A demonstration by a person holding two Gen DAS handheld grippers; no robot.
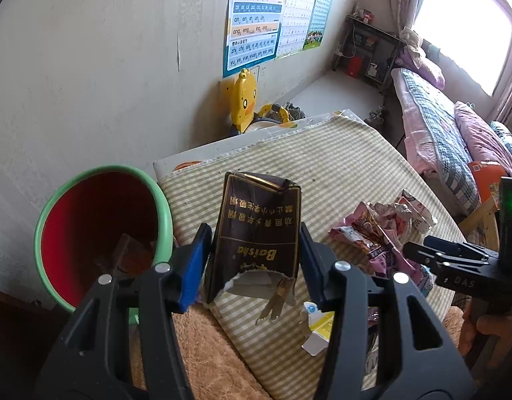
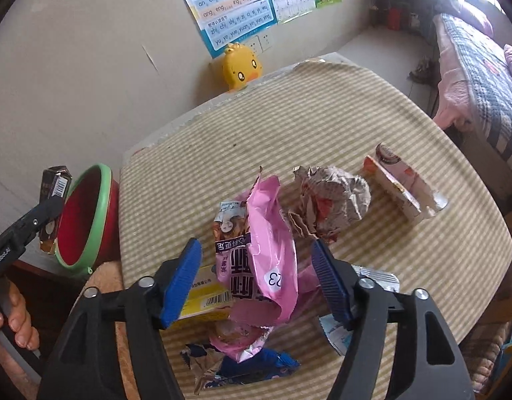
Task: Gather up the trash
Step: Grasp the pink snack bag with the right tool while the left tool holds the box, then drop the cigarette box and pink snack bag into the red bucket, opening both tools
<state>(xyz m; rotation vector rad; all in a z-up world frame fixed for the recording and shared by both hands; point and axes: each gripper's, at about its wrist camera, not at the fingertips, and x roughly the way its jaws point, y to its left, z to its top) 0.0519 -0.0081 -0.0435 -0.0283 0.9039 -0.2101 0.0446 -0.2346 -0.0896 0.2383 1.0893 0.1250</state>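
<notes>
My left gripper (image 1: 254,263) is shut on a dark brown cigarette pack (image 1: 257,233), held above the table edge just right of the red bin with a green rim (image 1: 102,233). From the right wrist view the pack (image 2: 54,193) hangs beside the bin (image 2: 86,220). My right gripper (image 2: 257,283) is open around a pink snack bag (image 2: 272,253) on the striped table, its jaws wide on either side. A crumpled paper ball (image 2: 332,200), a pink carton (image 2: 402,183), a yellow box (image 2: 206,296) and a blue wrapper (image 2: 249,366) lie nearby.
The striped tablecloth (image 2: 322,116) covers the table. A yellow duck toy (image 2: 241,66) stands behind the far edge by the wall. A bed (image 1: 439,133) lies to the right. A brown towel (image 1: 202,350) lies below the table's near corner.
</notes>
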